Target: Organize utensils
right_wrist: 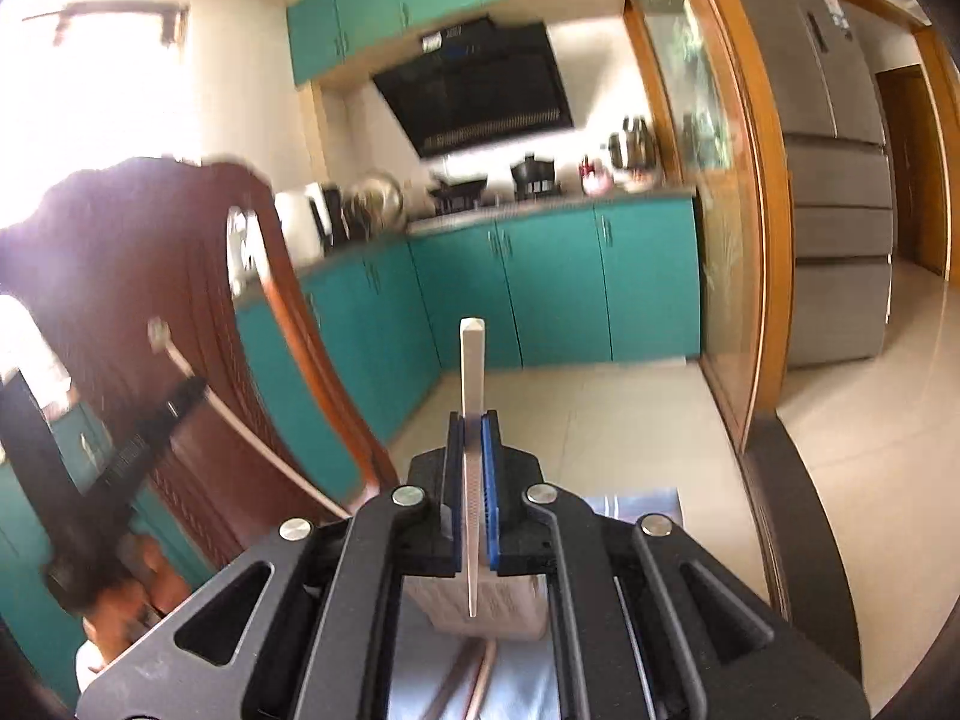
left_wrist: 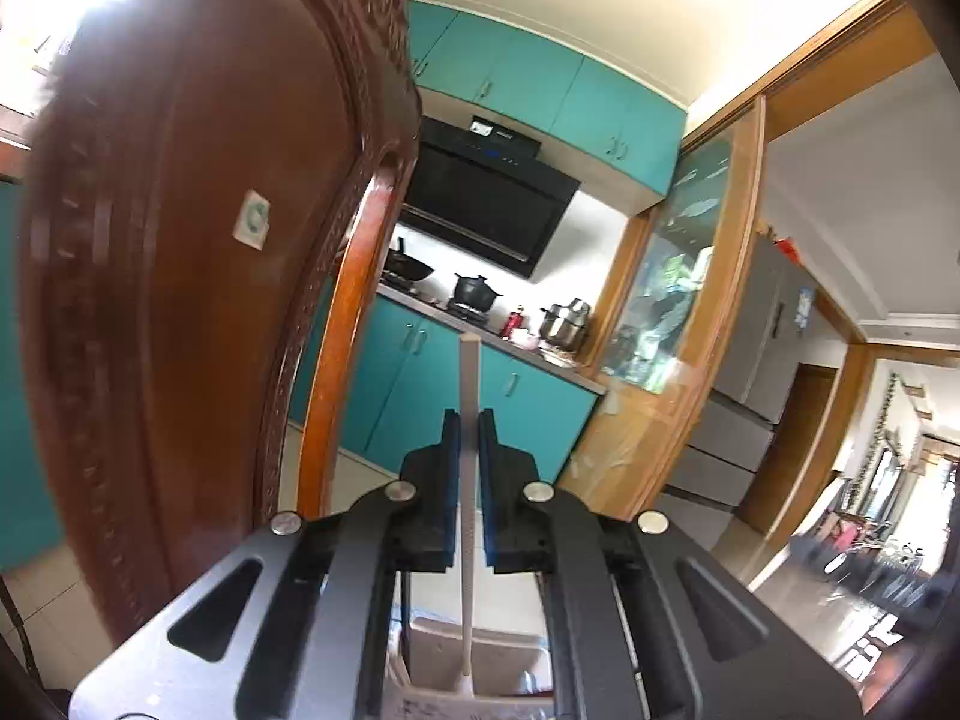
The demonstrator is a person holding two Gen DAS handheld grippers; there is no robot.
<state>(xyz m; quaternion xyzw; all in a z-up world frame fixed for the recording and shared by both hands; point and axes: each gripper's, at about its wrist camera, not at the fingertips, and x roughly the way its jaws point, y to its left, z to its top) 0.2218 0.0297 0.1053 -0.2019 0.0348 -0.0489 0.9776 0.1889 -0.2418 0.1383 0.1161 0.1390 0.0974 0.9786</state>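
My left gripper (left_wrist: 469, 420) is shut on a white utensil handle (left_wrist: 468, 378) that stands upright between the blue pads; its lower end reaches down into a beige utensil holder (left_wrist: 444, 648) below the jaws. My right gripper (right_wrist: 473, 420) is shut on another white utensil handle (right_wrist: 472, 360), also upright, its lower tip hanging over a beige holder (right_wrist: 510, 606). Brown chopsticks (right_wrist: 465, 684) lie on a blue cloth below. The left gripper also shows in the right wrist view (right_wrist: 180, 399), blurred, with its white utensil.
A carved brown wooden chair back (left_wrist: 180, 252) stands close on the left and shows in the right wrist view (right_wrist: 198, 312). Teal kitchen cabinets (right_wrist: 540, 288), a black range hood (left_wrist: 486, 198), pots on the counter and a grey fridge (right_wrist: 834, 168) lie beyond.
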